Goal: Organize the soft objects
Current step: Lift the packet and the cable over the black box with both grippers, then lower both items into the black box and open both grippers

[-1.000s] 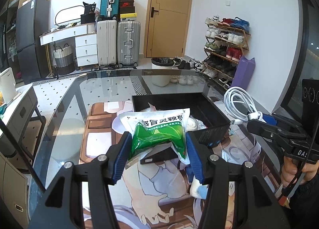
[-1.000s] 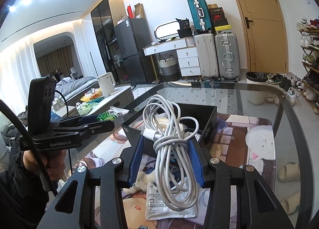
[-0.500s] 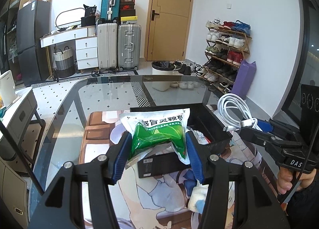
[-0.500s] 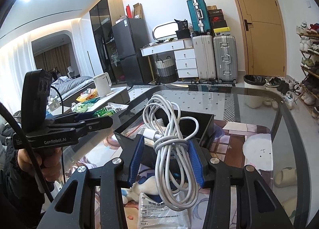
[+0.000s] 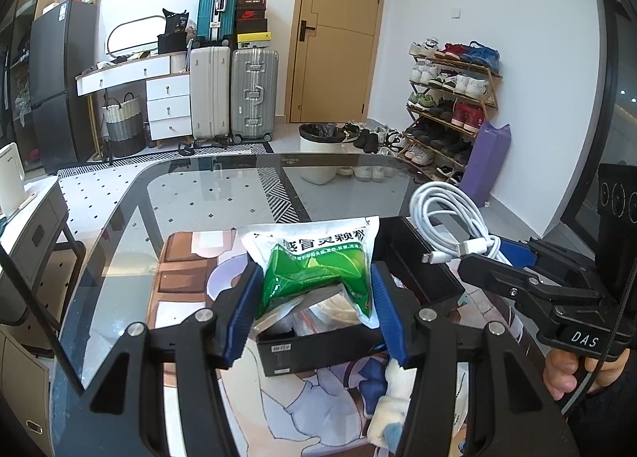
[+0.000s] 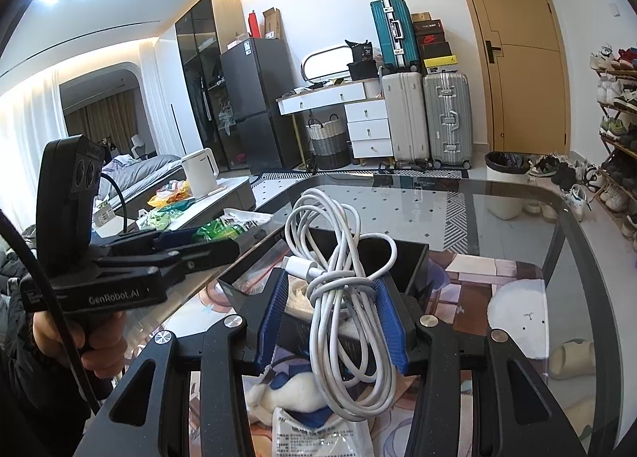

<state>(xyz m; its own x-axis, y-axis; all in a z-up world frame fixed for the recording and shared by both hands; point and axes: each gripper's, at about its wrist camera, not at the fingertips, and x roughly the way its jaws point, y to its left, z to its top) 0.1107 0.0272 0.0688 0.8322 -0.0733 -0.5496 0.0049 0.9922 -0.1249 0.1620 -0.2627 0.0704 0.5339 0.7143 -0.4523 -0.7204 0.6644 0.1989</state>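
Note:
My left gripper (image 5: 314, 297) is shut on a green and white sachet (image 5: 318, 261) and holds it above the near end of the black box (image 5: 422, 265). My right gripper (image 6: 332, 297) is shut on a coiled white cable (image 6: 342, 281), held above the same black box (image 6: 406, 265). The right gripper and cable (image 5: 450, 214) also show at the right of the left wrist view. The left gripper with the sachet (image 6: 217, 232) shows at the left of the right wrist view.
The box stands on a printed mat (image 5: 187, 277) on a glass table (image 5: 199, 194). A white plush toy (image 6: 294, 397) and another white sachet (image 6: 322, 437) lie on the mat near the front. Suitcases, a drawer unit and a shoe rack stand beyond the table.
Both grippers have drawn back and risen with their loads, so the box sits lower and nearer in both views. Neither grip has changed.

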